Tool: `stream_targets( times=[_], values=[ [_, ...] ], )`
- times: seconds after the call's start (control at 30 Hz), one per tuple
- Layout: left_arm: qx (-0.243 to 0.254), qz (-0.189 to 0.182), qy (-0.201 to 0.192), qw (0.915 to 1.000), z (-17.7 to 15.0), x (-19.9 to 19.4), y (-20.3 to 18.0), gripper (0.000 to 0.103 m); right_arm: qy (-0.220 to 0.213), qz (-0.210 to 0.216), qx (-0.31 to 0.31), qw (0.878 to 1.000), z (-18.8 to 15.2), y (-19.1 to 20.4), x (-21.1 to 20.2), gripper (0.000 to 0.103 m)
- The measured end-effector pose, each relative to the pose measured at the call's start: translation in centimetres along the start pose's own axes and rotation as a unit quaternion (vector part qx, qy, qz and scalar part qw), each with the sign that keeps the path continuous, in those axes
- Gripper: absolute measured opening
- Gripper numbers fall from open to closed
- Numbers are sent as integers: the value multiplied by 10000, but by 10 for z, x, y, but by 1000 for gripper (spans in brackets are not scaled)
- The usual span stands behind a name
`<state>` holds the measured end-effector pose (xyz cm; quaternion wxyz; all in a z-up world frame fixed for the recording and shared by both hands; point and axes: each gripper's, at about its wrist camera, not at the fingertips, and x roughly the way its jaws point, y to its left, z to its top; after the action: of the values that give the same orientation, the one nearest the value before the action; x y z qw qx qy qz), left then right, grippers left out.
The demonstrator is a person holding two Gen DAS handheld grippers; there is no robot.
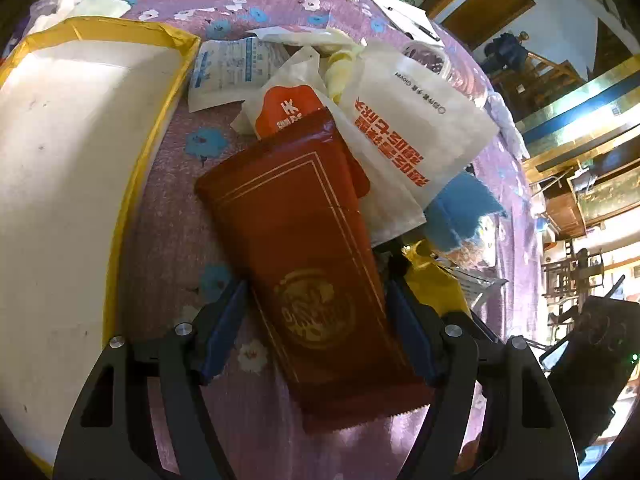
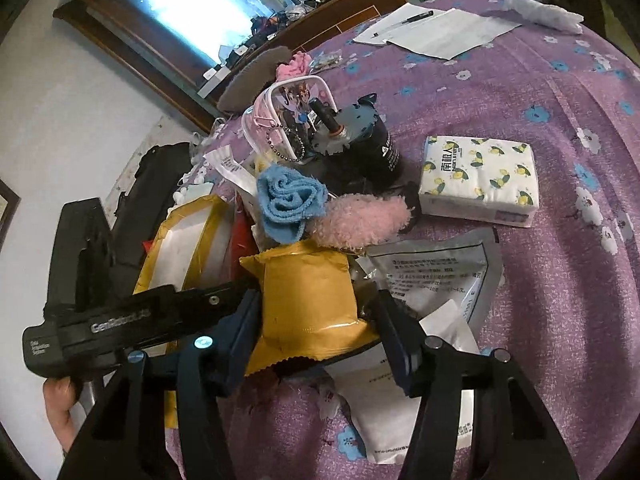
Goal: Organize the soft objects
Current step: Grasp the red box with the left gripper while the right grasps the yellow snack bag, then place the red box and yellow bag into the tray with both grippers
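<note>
Left gripper (image 1: 316, 320) spread wide, its blue pads either side of the red foil sachet (image 1: 304, 264) without pinching it; the sachet lies flat on the purple floral worktop (image 1: 172, 216). Right gripper (image 2: 316, 336) likewise released, straddling the yellow foil packet (image 2: 308, 304). Just beyond the packet sit a rolled blue cloth (image 2: 286, 200) and a fluffy pink piece (image 2: 360, 218), touching each other. Right of the packet, a silver pouch (image 2: 440, 276); farther out, the lemon-print tissue pack (image 2: 478, 180). Left of the sachet, the yellow-taped white box (image 1: 72, 184).
</note>
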<state>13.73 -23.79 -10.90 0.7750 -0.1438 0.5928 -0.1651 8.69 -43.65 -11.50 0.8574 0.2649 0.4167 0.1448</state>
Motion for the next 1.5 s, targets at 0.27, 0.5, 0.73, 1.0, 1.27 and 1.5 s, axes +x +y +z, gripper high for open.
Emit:
stream_targets(
  times=[0.27, 0.5, 0.73, 1.0, 1.27, 1.5],
  values=[
    [-129, -189, -98, 9997, -7, -2, 12, 64, -121, -104, -232, 9996, -7, 8, -7, 51],
    [-309, -510, -71, 9982, -19, -23, 22, 52, -226, 98, -243, 9994, -17, 14, -16, 44],
    [-63, -795, -274, 9964, -37, -61, 22, 52, -521, 125, -295, 9981, -24, 26, -33, 43],
    [345, -262, -1090, 9931, -56, -172, 58, 52, -745, 571, -1110, 9894, -32, 101, -40, 43],
    [608, 1151, -816, 9881, -51, -174, 126, 52, -268, 594, -1937, 9789, -52, 187, 24, 43],
    [806, 1429, -524, 9851, -46, -139, 147, 52, 117, -94, -2333, 9723, -76, 209, 82, 43]
  ],
)
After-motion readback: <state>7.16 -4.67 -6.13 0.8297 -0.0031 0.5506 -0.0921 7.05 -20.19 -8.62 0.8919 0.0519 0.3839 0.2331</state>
